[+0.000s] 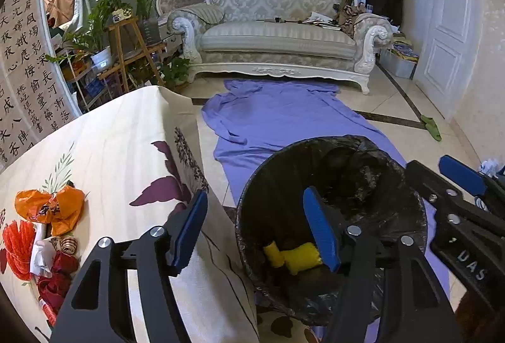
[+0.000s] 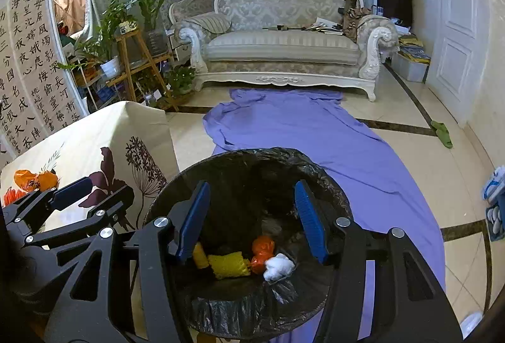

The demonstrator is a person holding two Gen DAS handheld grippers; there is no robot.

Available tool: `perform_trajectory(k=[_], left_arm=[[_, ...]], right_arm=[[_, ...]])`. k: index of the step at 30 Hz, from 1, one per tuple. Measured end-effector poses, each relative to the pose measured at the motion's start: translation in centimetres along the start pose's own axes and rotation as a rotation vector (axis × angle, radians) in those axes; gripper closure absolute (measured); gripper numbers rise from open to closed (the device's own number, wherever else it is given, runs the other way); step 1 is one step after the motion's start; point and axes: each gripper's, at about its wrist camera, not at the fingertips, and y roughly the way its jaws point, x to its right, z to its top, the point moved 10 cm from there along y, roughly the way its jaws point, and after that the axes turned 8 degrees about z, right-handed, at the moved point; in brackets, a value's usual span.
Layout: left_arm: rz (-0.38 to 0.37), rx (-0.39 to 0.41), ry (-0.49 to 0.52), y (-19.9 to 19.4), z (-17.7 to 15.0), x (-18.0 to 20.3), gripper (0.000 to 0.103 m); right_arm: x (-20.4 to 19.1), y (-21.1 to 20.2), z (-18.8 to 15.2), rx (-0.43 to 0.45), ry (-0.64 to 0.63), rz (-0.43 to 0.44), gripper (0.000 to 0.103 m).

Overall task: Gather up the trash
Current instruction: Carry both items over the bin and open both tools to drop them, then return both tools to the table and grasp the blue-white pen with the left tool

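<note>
A bin with a black liner stands on the floor beside the table. Inside lie yellow scraps, an orange wrapper and a white paper ball; the yellow scraps also show in the left wrist view. On the floral tablecloth lie an orange bag, red scraps and white paper. My left gripper is open and empty, between table edge and bin. My right gripper is open and empty over the bin mouth.
A purple sheet covers the floor between the bin and a white sofa. Plant stands line the left wall. A green rag lies by the white door. Boxes sit at the right edge.
</note>
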Motion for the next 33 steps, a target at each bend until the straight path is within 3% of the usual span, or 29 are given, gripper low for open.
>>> perform_trajectory(k=[12, 33], left_arm=[[0.053, -0.002, -0.036, -2.8, -0.9, -3.1, 0.032], [0.153, -0.035, -0.126, -8.2, -8.6, -10.1, 0.032]], right_arm=[[-1.2, -1.3, -1.4, -0.013, -0.002, 0.013, 0.048], [-9.1, -4.9, -8.0, -0.084, -0.051, 0.126, 0.048]])
